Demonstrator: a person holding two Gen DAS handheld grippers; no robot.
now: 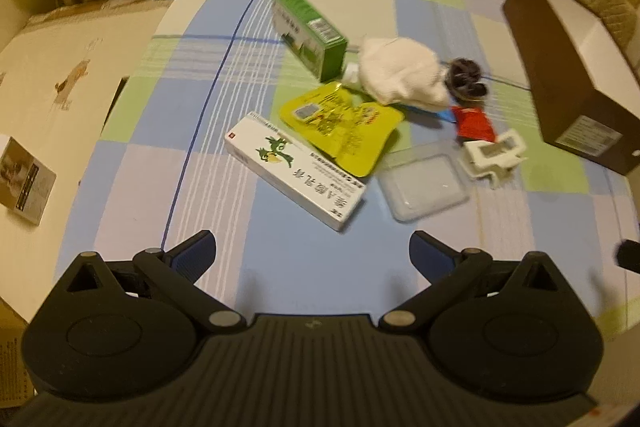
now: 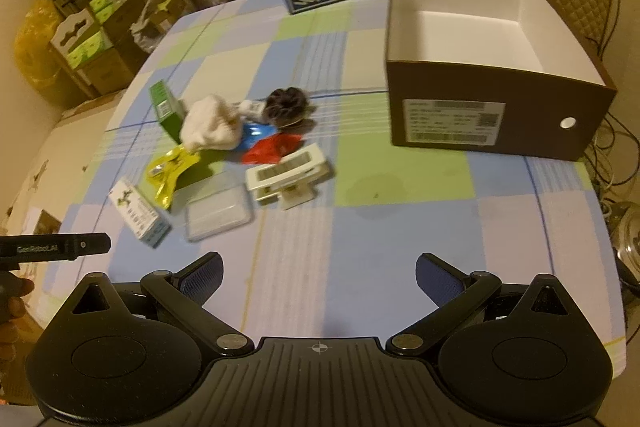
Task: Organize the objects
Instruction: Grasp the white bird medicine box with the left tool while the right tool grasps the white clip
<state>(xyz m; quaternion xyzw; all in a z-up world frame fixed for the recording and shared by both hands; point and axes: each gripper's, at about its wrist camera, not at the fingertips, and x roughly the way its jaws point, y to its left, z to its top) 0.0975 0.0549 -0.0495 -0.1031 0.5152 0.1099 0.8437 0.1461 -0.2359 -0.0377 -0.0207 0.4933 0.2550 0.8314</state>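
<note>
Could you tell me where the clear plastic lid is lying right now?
The clear plastic lid lies flat on the checked tablecloth, between the white medicine carton and the white clip.

We see a checked desk (image 2: pixel 360 267) carrying an open brown box (image 2: pixel 496 107), a clear tray (image 2: pixel 218 217), a white carton (image 1: pixel 294 171), a green carton (image 1: pixel 308 33) and a white clip (image 2: pixel 288 175).

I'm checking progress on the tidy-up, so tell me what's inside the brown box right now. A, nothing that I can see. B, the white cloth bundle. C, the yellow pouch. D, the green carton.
A: in the right wrist view the brown box shows only bare white walls and floor, while the white cloth bundle, green carton and yellow pouch all lie on the checked tablecloth.
</note>
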